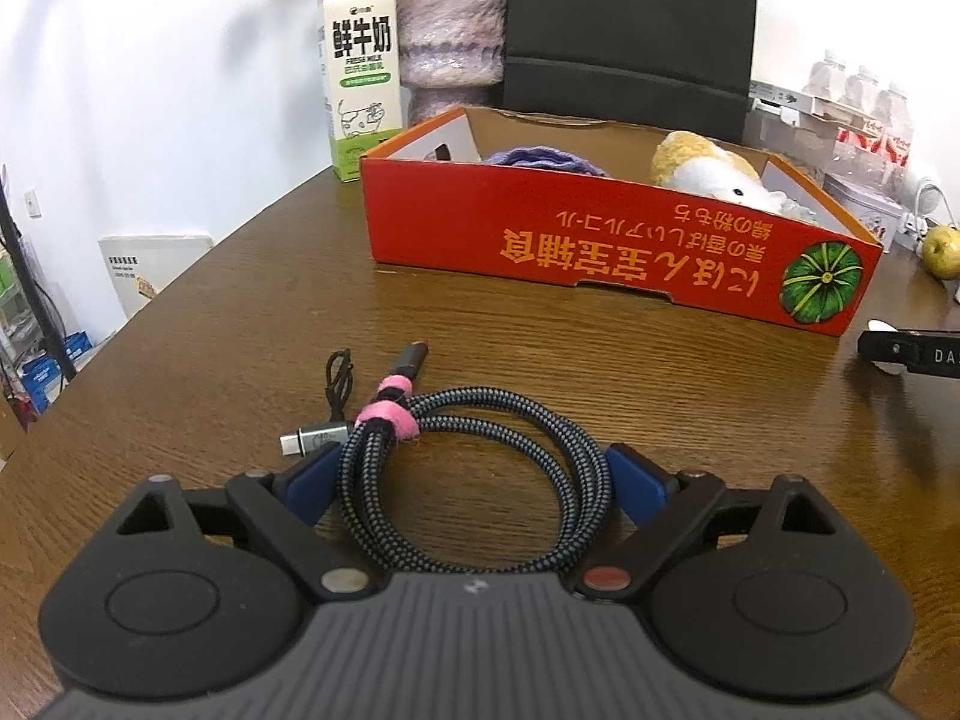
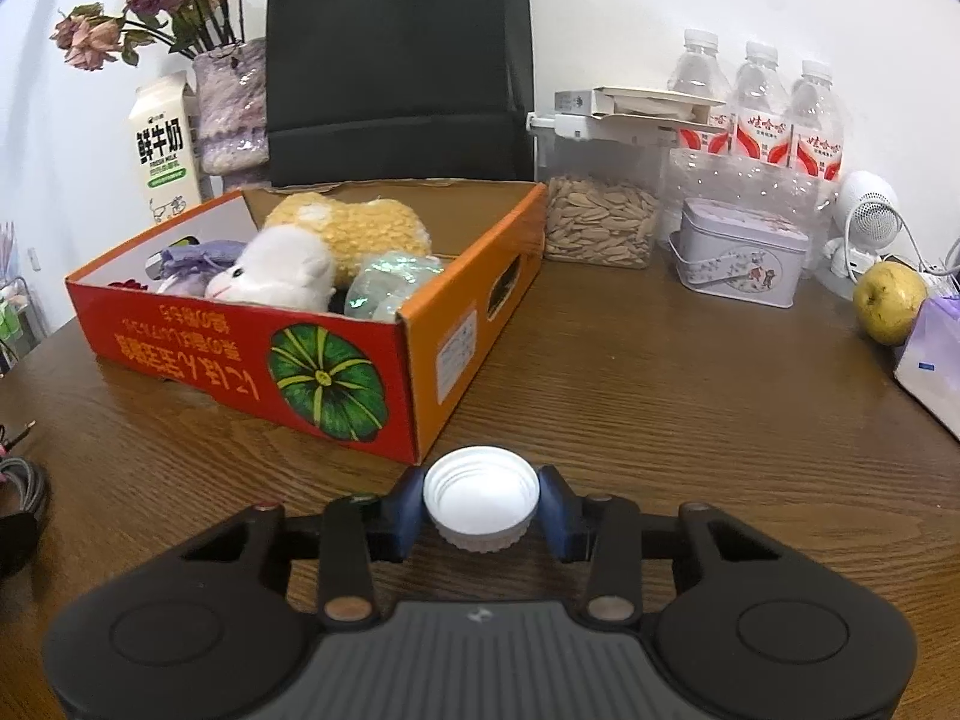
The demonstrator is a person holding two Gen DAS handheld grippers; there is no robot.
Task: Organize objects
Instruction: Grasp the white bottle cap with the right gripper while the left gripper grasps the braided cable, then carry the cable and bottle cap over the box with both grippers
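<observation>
A coiled braided cable (image 1: 474, 474) with a pink strap lies on the wooden table. My left gripper (image 1: 474, 480) is open, its blue fingers (image 1: 312, 480) on either side of the coil, touching or nearly touching it. My right gripper (image 2: 480, 501) is shut on a white bottle cap (image 2: 480, 495), low over the table. An orange cardboard box (image 1: 600, 246) stands behind the cable, holding a plush toy (image 1: 714, 174) and a purple item (image 1: 540, 159). In the right wrist view the box (image 2: 444, 324) stands just beyond the cap, with the plush toy (image 2: 288, 270) inside.
A milk carton (image 1: 360, 96), a vase (image 1: 447, 30) and a black bag (image 1: 630, 30) stand behind the box. To its right are a jar of seeds (image 2: 600, 228), a tin (image 2: 738, 258), water bottles (image 2: 762, 114), a pear (image 2: 888, 300) and a tissue pack (image 2: 936, 354).
</observation>
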